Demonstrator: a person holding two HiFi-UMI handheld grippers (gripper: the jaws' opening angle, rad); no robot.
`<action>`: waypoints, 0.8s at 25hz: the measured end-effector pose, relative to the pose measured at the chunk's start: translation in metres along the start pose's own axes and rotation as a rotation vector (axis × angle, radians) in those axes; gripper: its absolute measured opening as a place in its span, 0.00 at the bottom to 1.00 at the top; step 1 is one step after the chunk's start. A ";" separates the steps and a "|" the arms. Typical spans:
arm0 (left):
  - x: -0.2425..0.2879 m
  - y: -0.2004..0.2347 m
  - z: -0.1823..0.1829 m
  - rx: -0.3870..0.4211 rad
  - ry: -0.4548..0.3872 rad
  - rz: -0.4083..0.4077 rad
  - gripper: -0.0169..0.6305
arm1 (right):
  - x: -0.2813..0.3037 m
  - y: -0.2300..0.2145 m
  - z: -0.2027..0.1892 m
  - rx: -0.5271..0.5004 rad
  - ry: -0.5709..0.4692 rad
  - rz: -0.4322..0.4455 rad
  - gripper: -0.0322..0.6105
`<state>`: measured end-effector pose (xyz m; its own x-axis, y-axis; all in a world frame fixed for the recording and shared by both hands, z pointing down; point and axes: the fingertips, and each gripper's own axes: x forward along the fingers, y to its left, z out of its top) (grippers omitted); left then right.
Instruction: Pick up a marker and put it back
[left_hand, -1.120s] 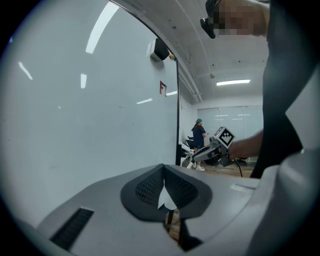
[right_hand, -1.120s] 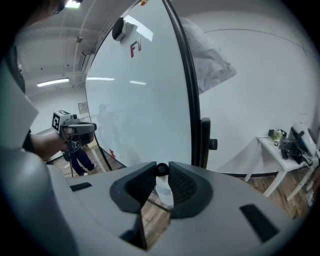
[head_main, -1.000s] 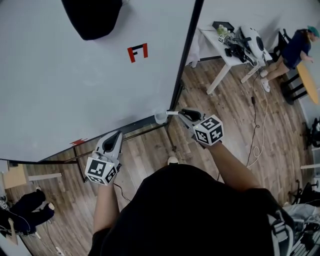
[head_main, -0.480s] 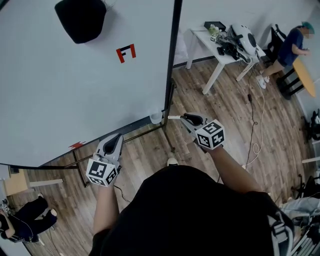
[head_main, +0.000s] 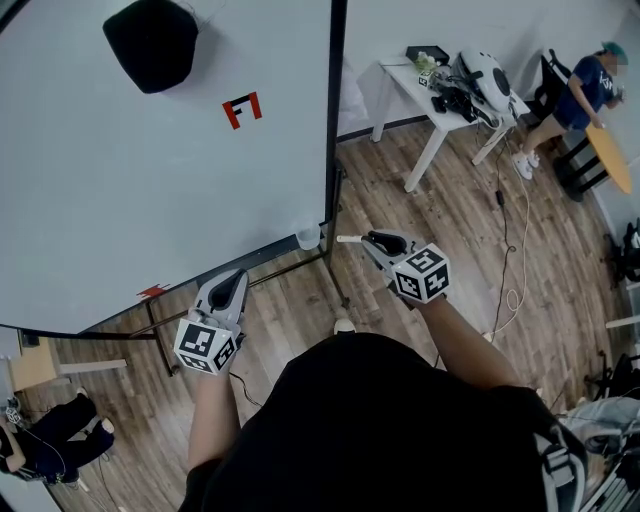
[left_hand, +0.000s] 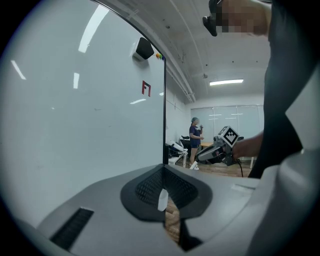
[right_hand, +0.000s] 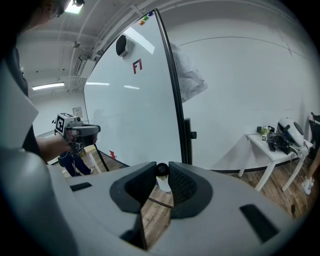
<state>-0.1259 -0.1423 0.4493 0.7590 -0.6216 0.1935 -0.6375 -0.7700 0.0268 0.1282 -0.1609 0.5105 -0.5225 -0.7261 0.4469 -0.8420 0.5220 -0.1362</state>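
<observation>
A whiteboard (head_main: 150, 200) on a stand rises over the wooden floor (head_main: 440, 230). Just off its lower right corner, the right gripper (head_main: 372, 241) pinches a white marker (head_main: 349, 239), whose tip points at a small cup (head_main: 308, 237) hanging at that corner. Below the board's bottom edge, the left gripper (head_main: 227, 287) has its jaws drawn to a slit, with nothing between them.

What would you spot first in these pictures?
The huge whiteboard fills the head view's upper left, with a red and black mark and a black lump high on it. By its lower right corner, the right gripper holds a white marker pointed at a small cup.
</observation>
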 end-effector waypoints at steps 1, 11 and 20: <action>0.000 -0.001 0.000 0.000 0.000 0.001 0.05 | 0.000 -0.001 0.000 -0.002 -0.001 0.002 0.16; -0.004 -0.007 -0.003 -0.008 0.011 0.041 0.05 | 0.012 -0.005 0.004 -0.013 -0.001 0.042 0.16; -0.017 0.000 -0.010 -0.032 0.029 0.121 0.05 | 0.049 -0.006 0.010 -0.040 0.020 0.106 0.16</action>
<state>-0.1404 -0.1305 0.4555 0.6722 -0.7051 0.2257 -0.7286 -0.6841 0.0329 0.1062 -0.2036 0.5246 -0.6049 -0.6570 0.4498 -0.7761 0.6130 -0.1483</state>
